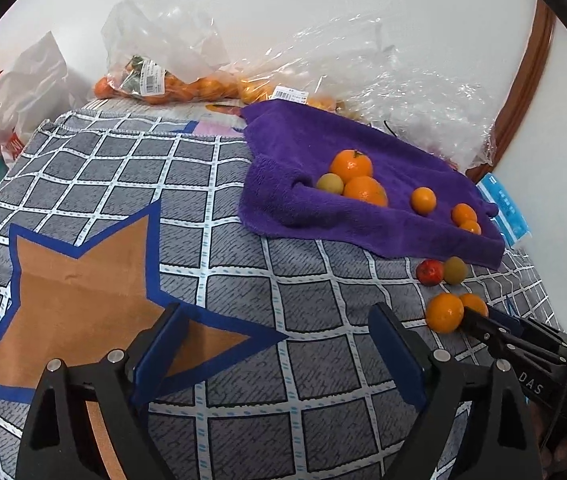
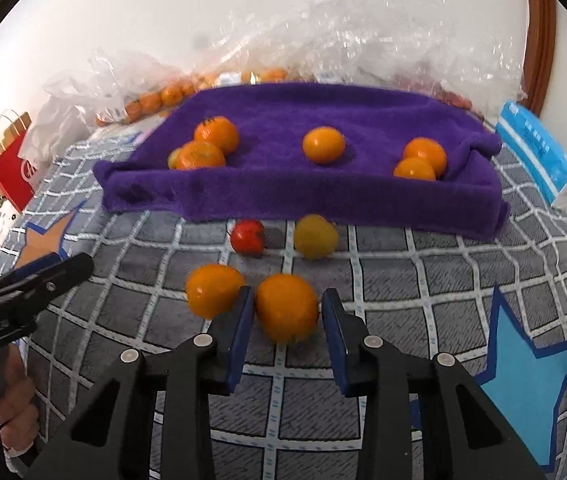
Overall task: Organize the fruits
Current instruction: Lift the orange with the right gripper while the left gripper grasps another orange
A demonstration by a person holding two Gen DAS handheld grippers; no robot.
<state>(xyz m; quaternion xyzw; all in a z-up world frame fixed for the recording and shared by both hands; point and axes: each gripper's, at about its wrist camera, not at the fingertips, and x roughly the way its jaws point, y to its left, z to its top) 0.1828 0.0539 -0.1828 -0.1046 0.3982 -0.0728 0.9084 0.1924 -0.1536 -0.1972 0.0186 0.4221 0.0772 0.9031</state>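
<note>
Right tongs [image 2: 286, 312] spread around a round orange [image 2: 287, 307] on the checked cloth [image 2: 383, 264], pads not visibly touching; left tongs [image 1: 279, 344] spread, empty, near the purple towel [image 1: 323, 216].

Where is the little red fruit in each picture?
Left wrist view: the red fruit sits far right, just below the purple towel's front edge, beside a yellow-green fruit.
Right wrist view: the red fruit sits near the middle, just below the purple towel, left of the yellow-green fruit.
Shared landmark: the purple towel's front edge.
</note>
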